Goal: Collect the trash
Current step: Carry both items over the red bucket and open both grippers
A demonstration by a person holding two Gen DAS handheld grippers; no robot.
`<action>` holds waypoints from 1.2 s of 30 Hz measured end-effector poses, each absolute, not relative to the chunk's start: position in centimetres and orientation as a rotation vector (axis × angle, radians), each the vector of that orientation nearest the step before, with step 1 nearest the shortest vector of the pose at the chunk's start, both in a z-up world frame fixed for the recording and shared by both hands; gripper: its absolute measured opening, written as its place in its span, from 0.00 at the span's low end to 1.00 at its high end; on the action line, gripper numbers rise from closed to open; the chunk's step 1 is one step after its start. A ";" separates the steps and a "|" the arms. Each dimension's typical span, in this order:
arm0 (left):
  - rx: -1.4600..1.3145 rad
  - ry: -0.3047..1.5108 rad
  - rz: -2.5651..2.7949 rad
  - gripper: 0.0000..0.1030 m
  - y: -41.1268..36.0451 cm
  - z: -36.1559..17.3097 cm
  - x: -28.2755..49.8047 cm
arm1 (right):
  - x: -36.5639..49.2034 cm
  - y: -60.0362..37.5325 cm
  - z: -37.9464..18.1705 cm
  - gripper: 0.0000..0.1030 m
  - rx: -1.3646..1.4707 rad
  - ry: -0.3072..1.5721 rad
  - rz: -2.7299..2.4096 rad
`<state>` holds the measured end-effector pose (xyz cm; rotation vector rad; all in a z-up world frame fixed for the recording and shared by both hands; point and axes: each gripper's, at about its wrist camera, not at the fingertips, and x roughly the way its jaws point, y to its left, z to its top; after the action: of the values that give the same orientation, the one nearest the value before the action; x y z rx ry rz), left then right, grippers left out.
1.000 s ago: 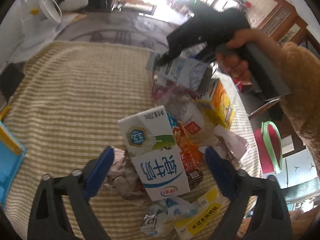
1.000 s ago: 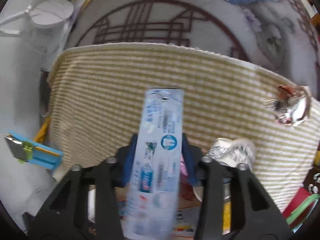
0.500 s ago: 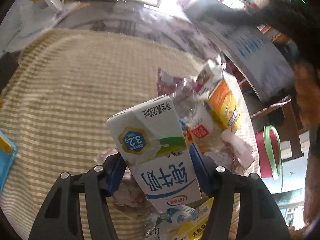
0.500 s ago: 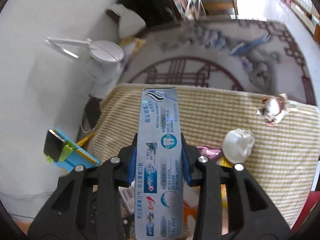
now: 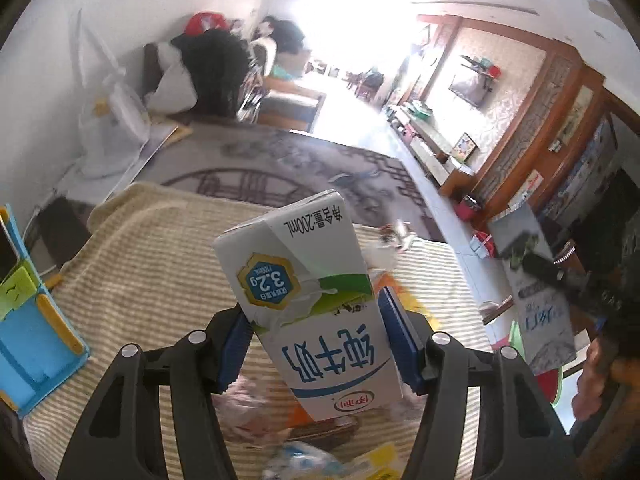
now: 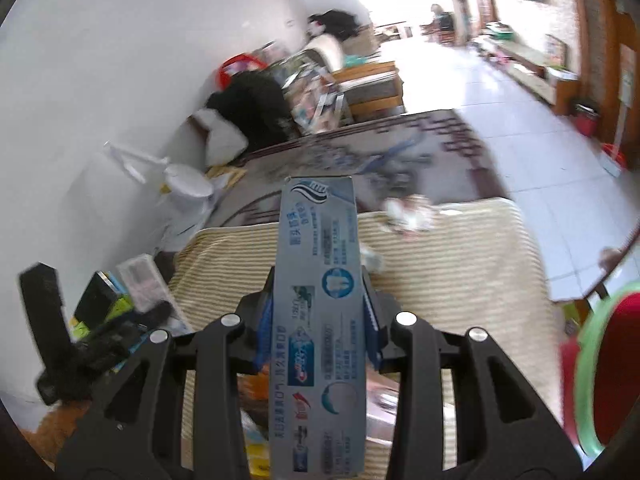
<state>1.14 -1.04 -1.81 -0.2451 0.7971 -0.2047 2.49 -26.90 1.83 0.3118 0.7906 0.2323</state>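
My left gripper (image 5: 316,330) is shut on a white milk carton (image 5: 304,292) with blue and green print, lifted above the striped table cloth (image 5: 152,256). Its blue pads press both sides of the carton. My right gripper (image 6: 318,320) is shut on a long grey-blue toothpaste box (image 6: 320,312), held lengthwise between the pads and raised over the table. In the left wrist view the toothpaste box (image 5: 536,292) shows at the right, with a hand (image 5: 592,376) under it. More wrappers (image 5: 256,396) lie on the cloth below the carton.
A crumpled foil wrapper (image 6: 412,212) lies near the table's far edge. A red bin with a green rim (image 6: 600,368) stands at the right. A blue and yellow case (image 5: 28,328) sits at the table's left. A patterned rug (image 5: 280,168) lies beyond the table.
The left gripper closed on the milk carton and lifted it off the pile. The right gripper carried the toothpaste box up and to the right, tilting the view toward the room.
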 end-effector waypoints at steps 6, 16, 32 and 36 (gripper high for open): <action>-0.220 0.804 -0.272 0.56 -8.8 -1.4 -0.6 | -0.8 -37.4 -0.4 0.35 0.363 0.806 0.050; -0.149 0.915 -0.649 0.56 -28.6 -3.6 -1.1 | -6.2 -54.2 -5.9 0.35 0.411 0.903 -0.264; -0.029 1.029 -0.830 0.70 -43.9 -7.6 -0.7 | -11.6 -60.5 -4.9 0.48 0.422 0.862 -0.424; -0.054 1.002 -0.792 0.71 -42.0 -6.3 -0.7 | -10.9 -59.4 -3.8 0.54 0.398 0.831 -0.394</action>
<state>-0.66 -42.04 -6.35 -0.0536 1.0017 -0.7923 -10.88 -59.44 -3.81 0.3979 0.8314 -0.3942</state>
